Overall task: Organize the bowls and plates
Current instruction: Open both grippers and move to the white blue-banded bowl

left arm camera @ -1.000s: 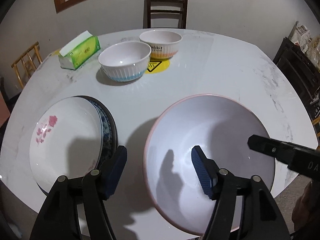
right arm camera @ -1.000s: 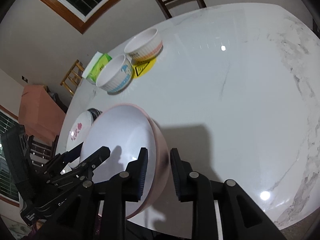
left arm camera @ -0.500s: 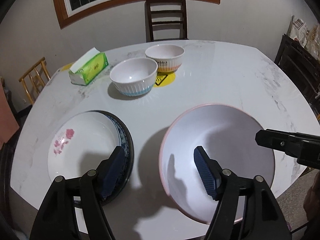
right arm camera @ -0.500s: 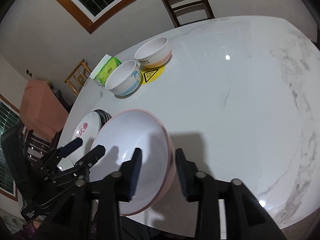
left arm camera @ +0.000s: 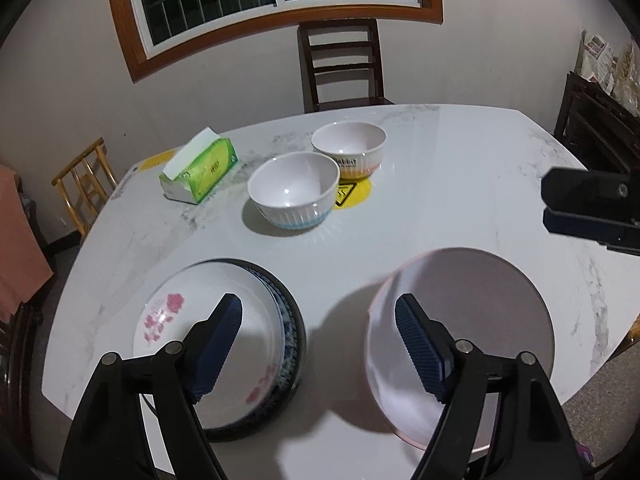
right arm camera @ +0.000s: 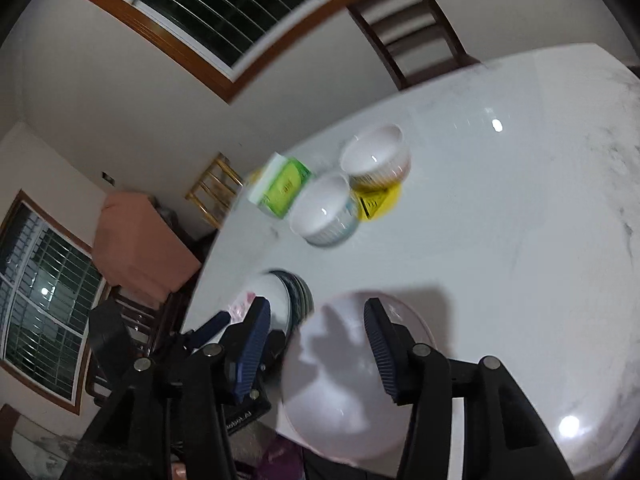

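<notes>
A large pink-rimmed white bowl (left arm camera: 472, 320) sits on the white marble table (left arm camera: 440, 200) near its front edge; it also shows in the right wrist view (right arm camera: 360, 392). A stack of plates (left arm camera: 224, 344), the top one white with pink flowers, lies to its left and shows in the right wrist view (right arm camera: 288, 300). Two small white bowls (left arm camera: 294, 192) (left arm camera: 350, 152) stand further back. My left gripper (left arm camera: 318, 344) is open and empty above the gap between stack and large bowl. My right gripper (right arm camera: 316, 344) is open and empty above the large bowl's left side.
A green tissue box (left arm camera: 200, 170) lies at the table's back left. A yellow sticker (left arm camera: 352, 196) is under the far small bowl. A dark wooden chair (left arm camera: 344, 64) stands behind the table. A bamboo chair (left arm camera: 86, 180) is at the left.
My right gripper has opened and let go of the large bowl's rim, and the bowl now rests on the table. Both grippers have risen and pulled back.
</notes>
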### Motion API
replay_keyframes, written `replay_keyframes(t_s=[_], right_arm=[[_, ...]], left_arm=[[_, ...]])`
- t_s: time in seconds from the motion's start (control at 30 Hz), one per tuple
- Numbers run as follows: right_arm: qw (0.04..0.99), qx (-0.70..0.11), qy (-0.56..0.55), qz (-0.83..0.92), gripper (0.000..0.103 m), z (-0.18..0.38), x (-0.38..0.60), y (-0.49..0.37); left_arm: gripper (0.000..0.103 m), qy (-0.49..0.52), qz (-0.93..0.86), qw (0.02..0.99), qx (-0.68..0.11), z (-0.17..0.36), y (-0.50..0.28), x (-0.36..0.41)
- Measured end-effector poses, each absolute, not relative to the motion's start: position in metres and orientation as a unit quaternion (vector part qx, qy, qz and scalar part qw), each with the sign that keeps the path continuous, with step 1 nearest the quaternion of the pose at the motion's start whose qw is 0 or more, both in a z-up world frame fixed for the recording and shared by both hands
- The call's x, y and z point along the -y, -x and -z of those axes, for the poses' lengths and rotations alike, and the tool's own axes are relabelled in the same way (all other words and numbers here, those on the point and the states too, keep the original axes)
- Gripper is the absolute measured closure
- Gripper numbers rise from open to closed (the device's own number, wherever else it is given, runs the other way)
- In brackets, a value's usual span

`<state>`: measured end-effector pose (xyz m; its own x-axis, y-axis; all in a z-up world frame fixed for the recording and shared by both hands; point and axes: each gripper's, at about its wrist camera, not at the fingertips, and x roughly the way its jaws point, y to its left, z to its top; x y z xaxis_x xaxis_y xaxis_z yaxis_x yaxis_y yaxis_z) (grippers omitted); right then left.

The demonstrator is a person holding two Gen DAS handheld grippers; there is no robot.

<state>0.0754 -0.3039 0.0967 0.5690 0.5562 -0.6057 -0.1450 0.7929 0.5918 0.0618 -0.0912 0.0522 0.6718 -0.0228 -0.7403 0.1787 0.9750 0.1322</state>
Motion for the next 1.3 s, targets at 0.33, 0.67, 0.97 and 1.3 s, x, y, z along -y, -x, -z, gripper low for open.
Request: replay_keyframes(t_s=[0.33,0.67,0.97,1.3], right_arm=[[0.824,-0.469,-0.202,-0.244,0.053,-0.099,0.273,-0.11],[0.802,-0.499,-0.237,-0.226,0.053,-0.089,0.258,-0.159],[0.786,-0.531,-0.24,-0.205,0.053,-0.076,0.237,-0.194],[0.784,-0.542,-0.247,-0.179,0.053,-0.065,0.229,-0.231]], left_arm=[[0.024,-0.081,0.052,0.909,-0.405,-0.059,-0.089,0.075],[0.024,-0.059,0.036,0.902,-0.425,-0.063,-0.139,0.046],[0.023,-0.013,0.047,0.878,-0.476,-0.049,-0.18,0.022],[0.023,0.016,0.048,0.866,-0.498,-0.039,-0.209,0.004]])
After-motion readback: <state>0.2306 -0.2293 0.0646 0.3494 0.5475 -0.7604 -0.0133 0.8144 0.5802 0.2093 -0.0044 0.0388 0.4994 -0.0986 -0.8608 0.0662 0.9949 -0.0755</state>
